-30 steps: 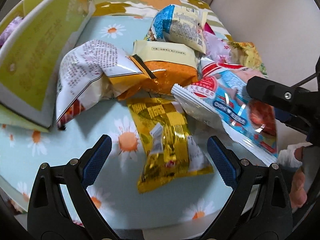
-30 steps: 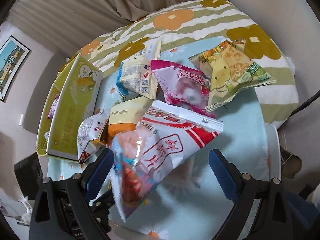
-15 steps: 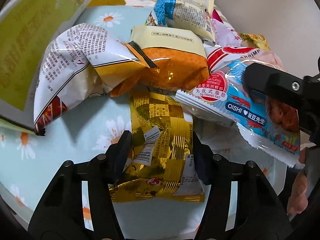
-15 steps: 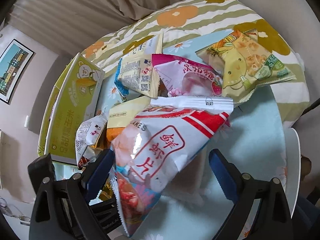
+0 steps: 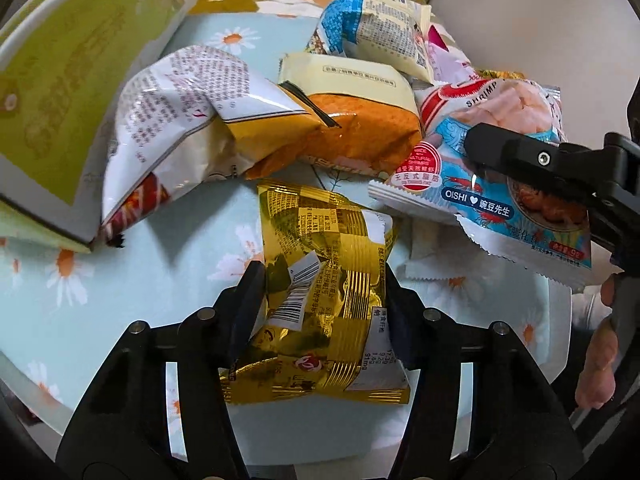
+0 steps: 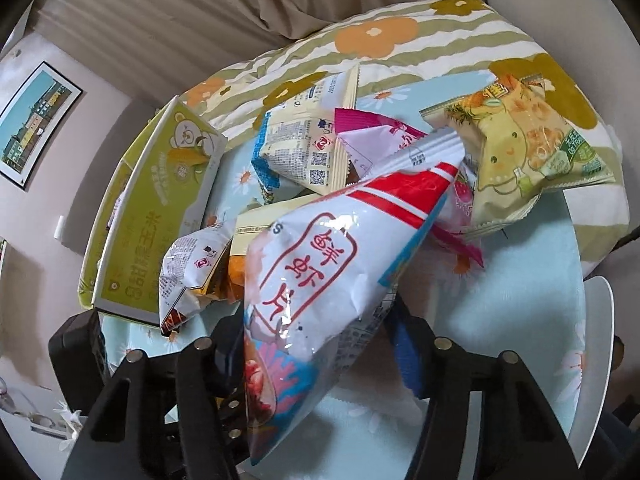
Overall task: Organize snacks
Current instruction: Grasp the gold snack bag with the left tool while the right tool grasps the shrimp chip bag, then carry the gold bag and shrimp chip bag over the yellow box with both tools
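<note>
Gripping the gold snack packet (image 5: 320,300) near the tabletop's near edge, the left gripper (image 5: 324,304) has both pads pressed into the crinkled foil, so the packet is pinched at its middle. The right gripper (image 6: 316,344) is closing its jaws around the shrimp chip bag (image 6: 332,264), which stands tilted between them near the right edge of the tabletop (image 6: 520,300); its pads look to be touching the bag's sides, though how firm the hold is cannot be told.

Several risks follow. The puffy shrimp chip bag could slide out of a shallow pinch or burst if squeezed hard, since air fills it. The gold snack packet is slick foil and may slip once lifted. The shrimp chip bag also leans against the pink packet (image 6: 384,140) and the orange packet (image 5: 360,128), so raising it could drag those neighbours toward the edge.

One container shows: a green box (image 6: 160,208) lying at the far left side of the tabletop, with a white printed bag (image 5: 180,112) resting against it. Something purple shows inside its open side, but it is too small to identify.
</note>
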A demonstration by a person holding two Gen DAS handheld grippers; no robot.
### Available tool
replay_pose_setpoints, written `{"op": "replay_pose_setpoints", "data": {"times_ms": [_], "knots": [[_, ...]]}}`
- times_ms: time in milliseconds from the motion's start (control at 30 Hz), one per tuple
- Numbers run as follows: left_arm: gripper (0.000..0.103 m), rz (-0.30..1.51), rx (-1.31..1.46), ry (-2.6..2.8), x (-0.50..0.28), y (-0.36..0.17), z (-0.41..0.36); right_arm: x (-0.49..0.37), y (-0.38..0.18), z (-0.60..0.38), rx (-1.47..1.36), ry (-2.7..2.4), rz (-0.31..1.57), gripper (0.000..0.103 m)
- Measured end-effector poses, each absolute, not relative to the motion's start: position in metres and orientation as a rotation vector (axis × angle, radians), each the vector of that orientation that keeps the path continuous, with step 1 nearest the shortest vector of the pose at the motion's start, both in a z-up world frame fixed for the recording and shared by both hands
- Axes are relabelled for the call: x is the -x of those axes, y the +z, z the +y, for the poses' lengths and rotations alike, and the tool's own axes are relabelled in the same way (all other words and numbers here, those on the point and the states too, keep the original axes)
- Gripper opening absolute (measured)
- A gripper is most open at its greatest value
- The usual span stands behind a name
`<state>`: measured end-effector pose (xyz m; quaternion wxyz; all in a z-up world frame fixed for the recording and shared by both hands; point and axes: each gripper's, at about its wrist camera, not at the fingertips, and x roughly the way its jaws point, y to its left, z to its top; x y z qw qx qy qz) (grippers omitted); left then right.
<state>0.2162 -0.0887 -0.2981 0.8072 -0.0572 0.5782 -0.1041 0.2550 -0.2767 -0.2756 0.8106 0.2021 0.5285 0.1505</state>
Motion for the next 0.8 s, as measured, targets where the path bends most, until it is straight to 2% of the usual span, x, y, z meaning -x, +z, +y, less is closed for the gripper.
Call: {"op": "replay_pose_setpoints", "data": {"times_ms": [433,800], "knots": [[0.052,1.195,0.124,-0.242,-0.195,-0.268,-0.080,-0.233,-0.248,-0.287,-0.423,0.301,1.084,0.055],[0.052,1.086,0.170,-0.309,-0.171,-0.206,-0.063,-0.206,-0.192,-0.292,-0.395,0.297,0.998,0.055]]}}
